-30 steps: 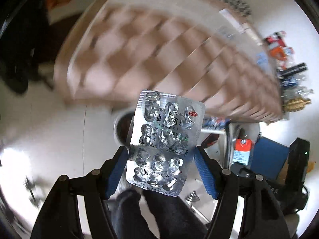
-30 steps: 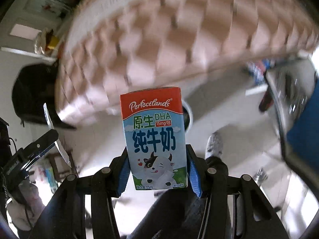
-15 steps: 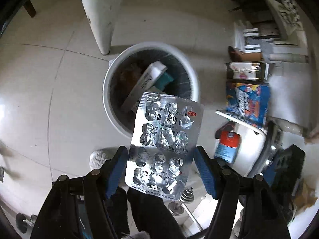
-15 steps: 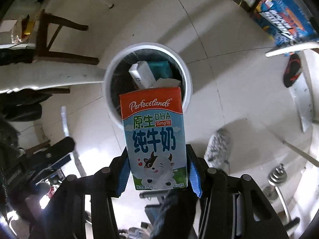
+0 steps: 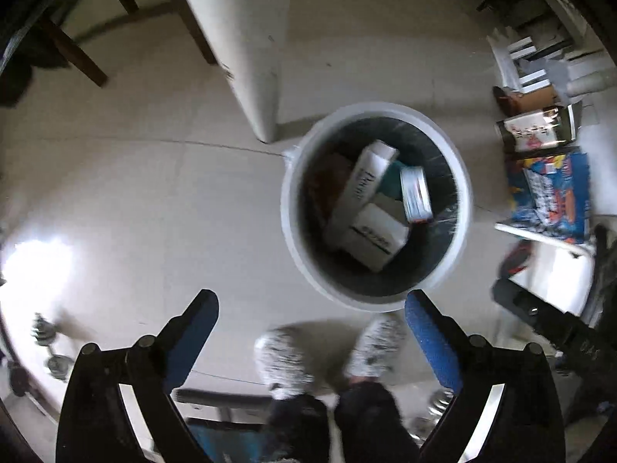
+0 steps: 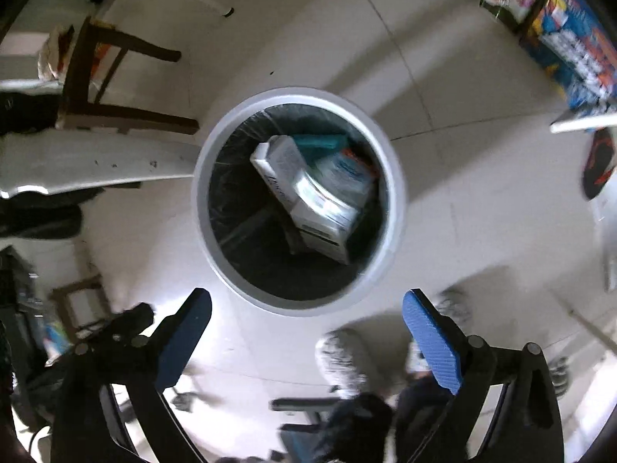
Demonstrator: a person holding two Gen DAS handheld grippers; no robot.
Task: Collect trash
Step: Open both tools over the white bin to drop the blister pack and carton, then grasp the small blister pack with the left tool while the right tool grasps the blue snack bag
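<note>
A round bin with a white rim [image 5: 289,212] and a dark liner stands on the floor below both grippers. Inside lie white boxes [image 5: 366,181] and the milk carton [image 5: 414,195] on its side. The right wrist view shows the same bin [image 6: 200,200], with the carton [image 6: 345,171] and a silvery sheet [image 6: 327,202], probably the blister pack, on the boxes. My left gripper [image 5: 308,301] points down near the bin's near rim. Its jaws are opening and nothing is between them. My right gripper [image 6: 306,295] hangs over the near rim, jaws opening, also with nothing between them.
A white table leg [image 5: 246,58] stands just beyond the bin, and dark wooden chair legs [image 6: 115,77] lie further off. The person's fluffy slippers [image 5: 285,359] are close to the bin. Colourful boxes [image 5: 551,193] crowd the right side. Small dumbbells [image 5: 50,347] lie at the left.
Both grippers came down from table height to just above the bin. The left let go of the blister pack and the right let go of the milk carton; the carton now lies in the bin.
</note>
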